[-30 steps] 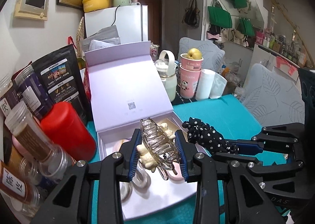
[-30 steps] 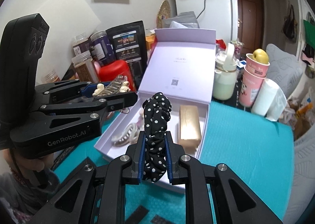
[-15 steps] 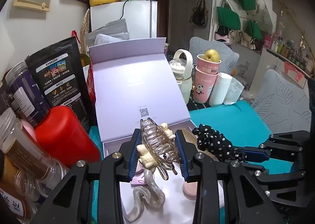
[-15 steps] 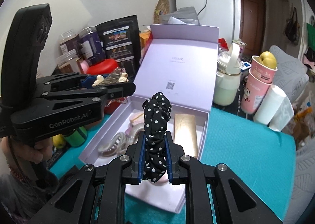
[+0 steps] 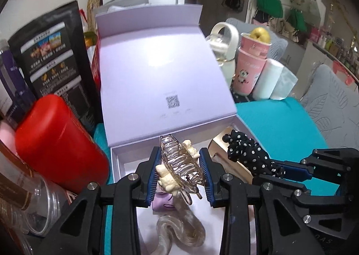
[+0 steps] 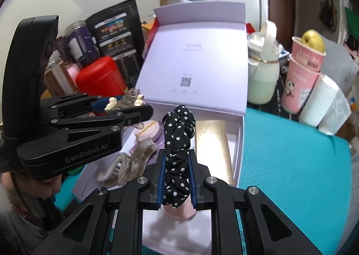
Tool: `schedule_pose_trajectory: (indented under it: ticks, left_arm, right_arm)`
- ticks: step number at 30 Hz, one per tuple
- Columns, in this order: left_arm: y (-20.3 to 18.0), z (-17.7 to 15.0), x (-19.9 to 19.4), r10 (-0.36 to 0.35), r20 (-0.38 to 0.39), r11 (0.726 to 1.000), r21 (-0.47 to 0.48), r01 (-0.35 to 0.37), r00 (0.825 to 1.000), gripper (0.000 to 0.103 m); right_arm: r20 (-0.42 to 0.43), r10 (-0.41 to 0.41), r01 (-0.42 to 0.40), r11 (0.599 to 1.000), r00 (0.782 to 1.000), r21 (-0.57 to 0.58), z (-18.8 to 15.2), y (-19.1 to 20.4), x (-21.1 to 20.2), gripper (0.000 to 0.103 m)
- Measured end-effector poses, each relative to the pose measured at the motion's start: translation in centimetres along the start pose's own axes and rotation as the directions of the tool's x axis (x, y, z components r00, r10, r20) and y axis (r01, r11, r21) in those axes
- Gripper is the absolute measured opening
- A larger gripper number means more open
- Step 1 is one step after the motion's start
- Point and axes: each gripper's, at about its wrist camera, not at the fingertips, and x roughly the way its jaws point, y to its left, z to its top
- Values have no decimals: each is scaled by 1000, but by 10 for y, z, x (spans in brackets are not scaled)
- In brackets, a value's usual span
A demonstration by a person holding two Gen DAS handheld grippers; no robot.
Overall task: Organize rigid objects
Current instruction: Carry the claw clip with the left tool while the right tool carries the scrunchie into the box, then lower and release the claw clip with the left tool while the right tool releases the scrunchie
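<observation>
My left gripper (image 5: 180, 166) is shut on a clear hair claw clip (image 5: 179, 162) with cream bear charms, held over the open lilac box (image 5: 161, 71). My right gripper (image 6: 177, 163) is shut on a black polka-dot scrunchie (image 6: 178, 140), also above the box (image 6: 197, 57). The scrunchie (image 5: 249, 154) and right gripper show at the right of the left wrist view. The left gripper and clip (image 6: 125, 101) show at the left of the right wrist view. Inside the box lie a gold case (image 6: 212, 142), a wavy translucent clip (image 6: 132, 160) and lilac and pink items.
A red canister (image 5: 58, 142), jars and a black pouch (image 5: 53, 66) crowd the left side. A white bottle (image 6: 263, 75), pink cups (image 6: 303, 75) with a pear and a white roll (image 6: 318, 100) stand behind. The teal tabletop (image 6: 291, 165) extends to the right.
Both grippers have moved forward and lower over the open box, still holding the clip and the scrunchie. The box contents now sit closer beneath them.
</observation>
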Motion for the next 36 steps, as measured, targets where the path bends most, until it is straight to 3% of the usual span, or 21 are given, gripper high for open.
schedule_pose_trajectory:
  ticks: [14,20,36]
  left_arm:
    - [-7,-11,38,-12,-110,1000,19,14,994,34]
    - [-15,-15,42,53,-89,997,57,-48,995,34]
    - [-15,-19,55,28,-127,999,32,-24,992,34]
  right_arm:
    - [-48,-22,22,1000,999,0,-9,-6,34,18]
    - [-57,-14,13,1000,998,-5,-15,-7,41,18]
    - [-51,-66,65,997,997,-34,-15,-2,32,20]
